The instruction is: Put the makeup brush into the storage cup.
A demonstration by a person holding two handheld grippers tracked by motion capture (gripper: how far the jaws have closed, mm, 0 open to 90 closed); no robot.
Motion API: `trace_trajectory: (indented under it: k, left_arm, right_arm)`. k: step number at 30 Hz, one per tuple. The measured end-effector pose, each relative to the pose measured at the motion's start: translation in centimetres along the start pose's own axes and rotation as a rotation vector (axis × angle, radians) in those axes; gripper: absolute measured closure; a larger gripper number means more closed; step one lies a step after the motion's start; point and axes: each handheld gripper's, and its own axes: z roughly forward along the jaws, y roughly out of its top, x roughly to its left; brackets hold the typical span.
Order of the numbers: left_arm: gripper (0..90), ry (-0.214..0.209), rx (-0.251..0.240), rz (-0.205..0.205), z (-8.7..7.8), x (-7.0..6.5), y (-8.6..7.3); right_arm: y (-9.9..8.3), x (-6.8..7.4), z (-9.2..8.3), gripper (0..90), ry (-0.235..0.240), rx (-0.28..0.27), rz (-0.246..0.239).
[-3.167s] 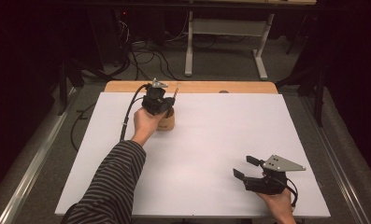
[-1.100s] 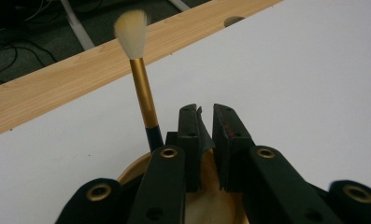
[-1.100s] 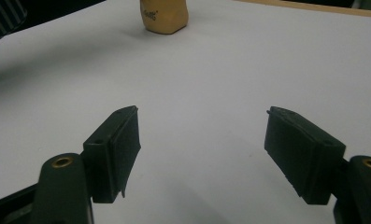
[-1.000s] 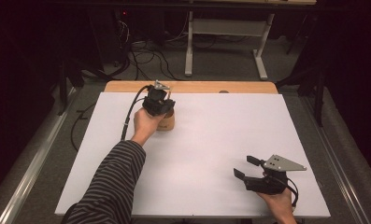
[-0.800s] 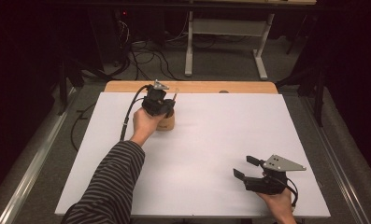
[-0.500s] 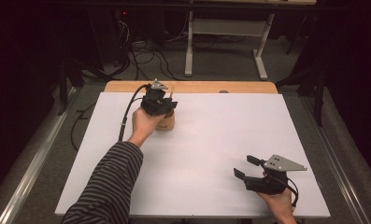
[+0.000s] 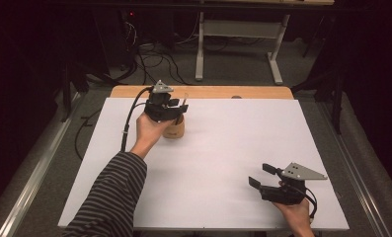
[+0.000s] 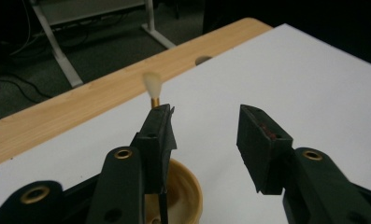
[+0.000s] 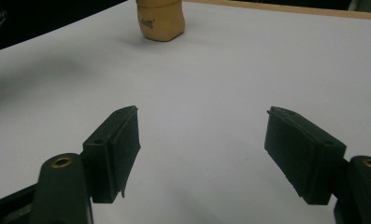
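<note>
The left gripper [image 7: 176, 109] hung over a small tan cup [image 7: 174, 130] that stood on the white sheet [image 7: 218, 148] toward the far left of the table, close to the strip of bare wood [image 7: 208, 92] along the far edge. A brush [image 8: 152, 88] stood in the cup, its pale bristle tip and brass ferrule rising above one jaw in the left gripper view, the dark handle running down into the cup's mouth [image 8: 185, 191]. The jaws of the left gripper [image 8: 206, 135] had just been opening – they stood about halfway apart, with a clear gap of white sheet between the pads. The brush leaned just beside the outer side of the one jaw, not between the two; whether it touched that jaw could not be told. Nothing was held.

The person's left hand [image 7: 151, 132], in a striped sleeve [image 7: 112, 197], gripped the body of that gripper from the near side, its cable [image 7: 129, 118] looping off to the left.

The right gripper [image 7: 262, 177] lay low over the sheet at the near right corner, well apart from the cup, held in the right hand [image 7: 294, 212]. Its jaws stood wide apart and empty – in the right gripper view [image 9: 202, 140] only bare white sheet lay between the pads, with the cup [image 9: 160, 21] far off near the top of that view.
</note>
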Motion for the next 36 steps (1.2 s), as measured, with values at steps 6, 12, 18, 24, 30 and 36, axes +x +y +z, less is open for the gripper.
trace_trajectory:
  k: [6, 12, 18, 24, 30, 36]
  left_arm:
    - [51.5, -0.005, -0.048, 0.02, -1.7, -0.8, -0.1]
    - [49.4, -0.016, -0.072, 0.02, -3.1, -1.1, -0.5]
    - [47.7, -0.023, -0.087, 0.027, -3.9, -1.5, -0.8]
    - [47.7, -0.033, -0.111, 0.026, -4.9, -1.8, -1.3]
    - [46.8, -0.049, -0.118, 0.013, -6.0, -2.0, -1.5]
    - [46.1, -0.05, -0.128, 0.016, -7.0, -2.2, -1.8]
  right_arm:
    - [0.2, -0.1, -0.4, 26.7, -0.028, -0.017, 0.021]
    - [0.3, -0.4, -0.7, 26.5, -0.045, -0.022, 0.046]
    - [0.4, -0.6, -0.8, 27.2, -0.047, -0.028, 0.058]
    - [0.6, -0.9, -0.8, 27.4, -0.042, -0.028, 0.059]
    - [0.7, -1.1, -1.0, 27.9, -0.045, -0.041, 0.064]
    - [0.7, -1.2, -0.8, 28.1, -0.042, -0.042, 0.069]
